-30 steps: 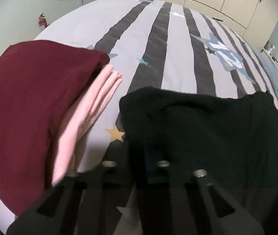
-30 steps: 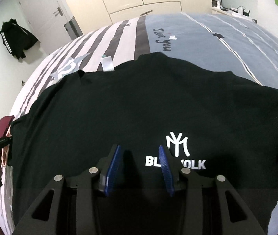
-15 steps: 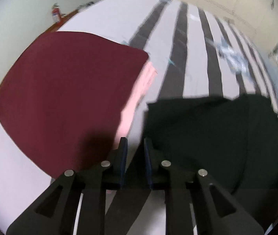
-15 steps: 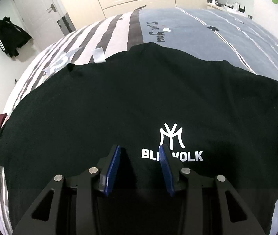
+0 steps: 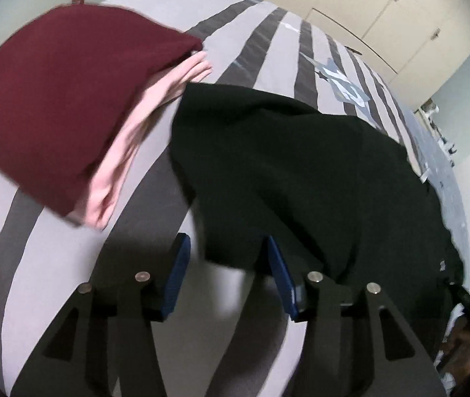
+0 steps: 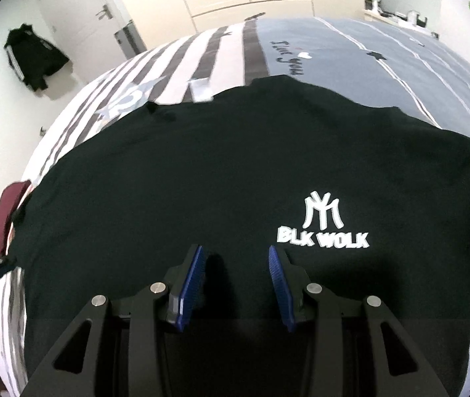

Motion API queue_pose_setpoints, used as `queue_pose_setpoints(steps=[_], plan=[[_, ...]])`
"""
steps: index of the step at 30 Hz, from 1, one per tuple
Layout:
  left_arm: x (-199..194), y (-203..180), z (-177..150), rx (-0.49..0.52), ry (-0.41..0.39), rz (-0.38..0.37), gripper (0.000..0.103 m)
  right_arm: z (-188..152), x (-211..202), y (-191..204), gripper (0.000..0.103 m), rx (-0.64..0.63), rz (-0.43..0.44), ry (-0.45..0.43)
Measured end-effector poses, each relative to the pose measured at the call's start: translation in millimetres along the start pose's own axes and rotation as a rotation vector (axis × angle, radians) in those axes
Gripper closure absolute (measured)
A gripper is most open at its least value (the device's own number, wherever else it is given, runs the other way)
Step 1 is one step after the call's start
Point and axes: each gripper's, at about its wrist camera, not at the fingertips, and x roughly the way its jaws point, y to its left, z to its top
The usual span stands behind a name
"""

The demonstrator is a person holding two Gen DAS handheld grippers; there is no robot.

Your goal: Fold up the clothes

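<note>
Black T-shirt (image 6: 235, 172) lies flat, white logo up; left hand-held gripper (image 5: 225, 258) opening, right (image 6: 238, 274) released.

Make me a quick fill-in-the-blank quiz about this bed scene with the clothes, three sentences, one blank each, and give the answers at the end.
1. On the striped bed cover, the folded maroon garment lies on top of a folded ____ one.
2. The white print on the black T-shirt reads BLK ____.
3. On the wall beside the door hangs a black ____.

Missing words: pink; WOLK; jacket
</note>
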Motion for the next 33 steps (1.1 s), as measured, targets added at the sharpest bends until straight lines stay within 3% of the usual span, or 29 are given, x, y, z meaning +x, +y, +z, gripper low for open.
queue_pose_setpoints(steps=[1, 2, 3, 4, 7, 10, 12, 14, 16, 18, 20, 23, 25, 28, 30, 33], plan=[[2, -2, 0, 0.005, 0.000, 0.000, 0.061, -3, 1, 3, 0.065, -0.011, 0.000, 0.006], [2, -4, -1, 0.011, 0.005, 0.005, 0.082, -5, 3, 4, 0.065, -0.014, 0.001, 0.012], [1, -5, -3, 0.017, 0.009, 0.010, 0.096, -7, 4, 5, 0.065, -0.011, 0.001, 0.016], [-4, -10, 0, 0.015, 0.003, 0.003, 0.099, -8, 4, 5, 0.065, -0.008, 0.000, 0.020], [-39, -29, 21, -0.015, -0.051, -0.046, 0.100, -11, 3, 5, 0.065, 0.003, 0.003, 0.019], [-63, -27, 25, -0.014, -0.054, 0.001, 0.099, -11, -2, 4, 0.065, 0.019, 0.010, 0.013], [-51, -15, 17, -0.011, 0.023, 0.074, 0.099, -11, -3, 3, 0.065, 0.023, 0.010, 0.013], [-33, 5, 3, -0.040, 0.142, 0.195, 0.099, -11, -3, 2, 0.065, 0.030, 0.008, 0.016], [-22, 31, -11, -0.136, 0.252, 0.252, 0.099, -11, -3, 0, 0.065, 0.037, 0.008, 0.022], [-33, 41, -10, -0.205, 0.192, 0.233, 0.099, -12, -3, -1, 0.065, 0.035, 0.007, 0.024], [-42, 28, 3, -0.136, 0.093, 0.206, 0.093, -13, -4, -1, 0.065, 0.028, 0.006, 0.023], [-33, 4, 27, -0.061, 0.041, 0.148, 0.071, -13, -6, -2, 0.065, 0.017, 0.003, 0.021], [-21, -10, 48, -0.033, 0.009, 0.120, 0.063, -14, -7, -2, 0.065, 0.016, 0.001, 0.016], [3, -20, 73, 0.013, 0.000, 0.200, 0.054, -14, -8, -1, 0.065, 0.024, 0.001, 0.011], [20, -24, 88, 0.040, 0.001, 0.250, 0.054, -13, -8, 1, 0.065, 0.024, 0.006, 0.008], [41, -25, 102, 0.076, 0.006, 0.259, 0.054, -12, -9, 6, 0.065, 0.010, 0.012, 0.000]])
